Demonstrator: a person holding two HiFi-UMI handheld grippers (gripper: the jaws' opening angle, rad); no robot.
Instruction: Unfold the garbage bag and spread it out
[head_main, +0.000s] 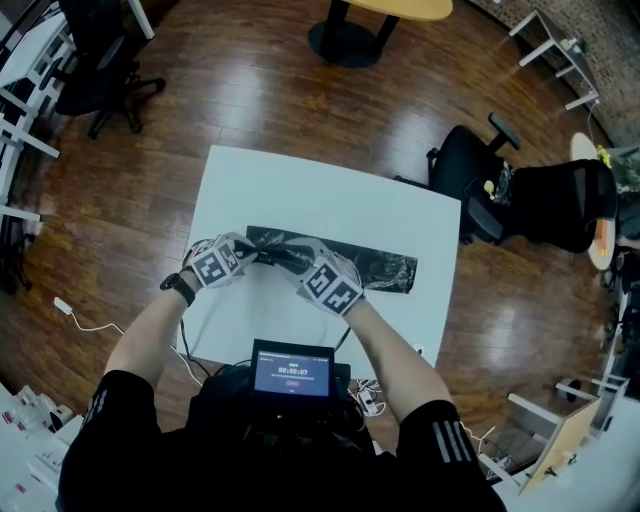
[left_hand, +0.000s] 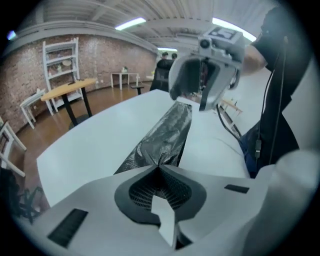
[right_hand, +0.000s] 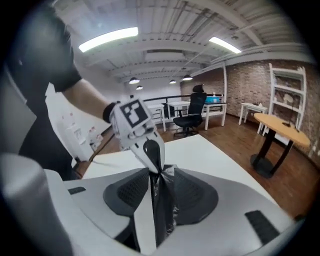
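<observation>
— What is being gripped by the two tongs?

— The black garbage bag (head_main: 370, 265) is being pinched by both. The jaws of the left gripper (head_main: 262, 255) are being kept closed on a gathered point of the film at the bag's left end. A crumpled fold of the same film is being clamped between the jaws of the right gripper (head_main: 290, 262). The two sets of tips are being held just beside each other.

— And how is the bag itself being kept?

— It is being left as a long, flat, narrow strip, stretched across the middle of the white table (head_main: 300, 190). Only the gripped end is being lifted slightly off the surface.

— What is being shown of the room?

— The table is being surrounded by a glossy wooden floor (head_main: 250, 90). Black office chairs (head_main: 530, 195) are being seen at the sides. A round wooden table (head_main: 395, 8) is being cut off by the top edge. A brick wall (left_hand: 30, 65) and white shelves (left_hand: 60, 60) are being caught in the left gripper view.
</observation>
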